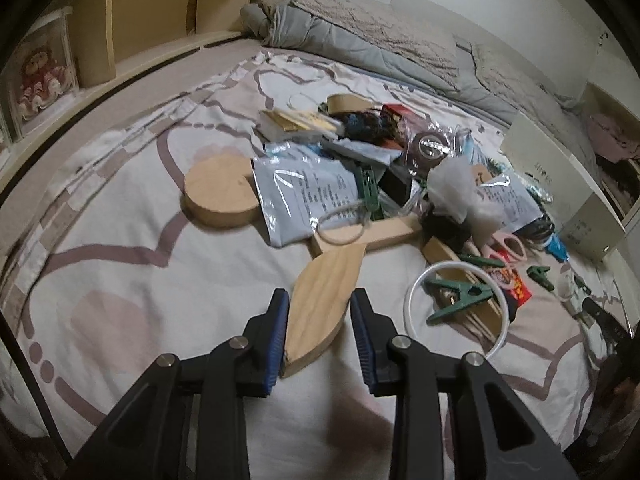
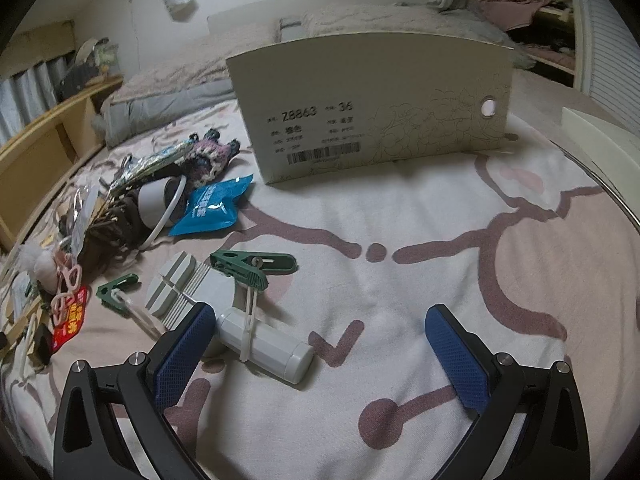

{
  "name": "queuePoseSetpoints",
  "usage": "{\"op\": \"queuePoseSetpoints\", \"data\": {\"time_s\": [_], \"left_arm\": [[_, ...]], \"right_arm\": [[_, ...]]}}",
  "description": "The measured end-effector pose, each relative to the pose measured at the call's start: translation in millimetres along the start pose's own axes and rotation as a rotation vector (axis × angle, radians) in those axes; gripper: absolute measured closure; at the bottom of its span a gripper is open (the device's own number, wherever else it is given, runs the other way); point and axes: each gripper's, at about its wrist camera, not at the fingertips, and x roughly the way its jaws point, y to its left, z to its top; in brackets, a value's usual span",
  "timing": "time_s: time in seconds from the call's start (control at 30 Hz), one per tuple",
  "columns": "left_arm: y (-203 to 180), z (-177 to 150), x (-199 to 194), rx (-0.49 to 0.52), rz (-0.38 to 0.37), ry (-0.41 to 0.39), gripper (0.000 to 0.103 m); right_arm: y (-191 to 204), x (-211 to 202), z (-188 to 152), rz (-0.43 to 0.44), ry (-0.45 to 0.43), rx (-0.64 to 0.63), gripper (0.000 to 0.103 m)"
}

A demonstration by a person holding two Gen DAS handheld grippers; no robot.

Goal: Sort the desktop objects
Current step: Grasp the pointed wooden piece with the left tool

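The left gripper (image 1: 320, 320) has its blue pads set close about a leaf-shaped wooden piece (image 1: 320, 308). The left pad looks pressed against the wood's edge, while a sliver of bedsheet seems to show between the wood and the right pad, so the grip reads as narrow and either just holding or barely let go. The piece lies with its long axis running from the near end between the jaws out toward the far right, its far tip touching a straight wooden bar (image 1: 372, 234) at the edge of the clutter pile. It rests on the patterned bedsheet (image 1: 140, 200), near the camera and left of a white ring (image 1: 416, 280) with a green clothespin (image 1: 460, 296) inside it.

The right gripper (image 2: 320, 340) stands wide open and holds nothing — a grey cylinder (image 2: 264, 344) lies just beside its left finger, not between the pads. Beyond it, far and upright, stands a cardboard shoebox (image 2: 372, 108).

The left hand is plainly the nearer one to the wooden piece; any lift would have to follow that diagonal axis so the far tip clears the bar.
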Motion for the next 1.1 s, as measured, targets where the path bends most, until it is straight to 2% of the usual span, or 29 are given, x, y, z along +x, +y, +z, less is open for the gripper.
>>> {"op": "queuePoseSetpoints", "data": {"time_s": [0.03,0.1,0.2,0.3,0.4,0.47,0.67,0.9,0.97,1.0,1.03,1.1], "left_arm": [[0,-1,1,-0.001,-0.003,0.002,0.065],[0,-3,3,-0.005,-0.016,0.003,0.058],[-4,-3,7,0.003,-0.017,-0.001,0.058],[-9,-2,11,0.017,-0.02,-0.001,0.058],[-11,-1,17,0.027,-0.013,-0.001,0.058],[-11,0,20,0.025,-0.01,-0.005,0.058],[-13,0,24,0.041,0.012,-0.018,0.062],[-6,-5,28,0.021,-0.018,-0.038,0.062],[-5,-5,28,0.019,-0.023,-0.04,0.062],[-6,-5,28,0.019,-0.024,-0.042,0.062],[-6,-6,28,0.02,-0.023,-0.044,0.062],[-7,-6,27,0.021,-0.021,-0.047,0.062]], "right_arm": [[2,-2,5,0.017,0.023,-0.021,0.0],[5,-9,11,0.034,0.013,-0.045,0.0],[12,-27,21,0.039,-0.017,-0.107,0.0],[15,-34,28,0.03,0.003,-0.154,0.0],[17,-29,27,0.009,0.079,-0.169,0.0],[20,-25,23,0.031,0.111,-0.173,0.0],[34,-11,11,0.029,0.123,-0.207,0.0],[41,14,9,0.028,0.158,-0.248,0.0],[44,15,7,0.034,0.152,-0.262,0.006],[46,14,6,0.038,0.146,-0.27,0.021],[47,12,5,0.044,0.143,-0.284,0.03],[48,7,5,0.046,0.142,-0.302,0.039]]}}
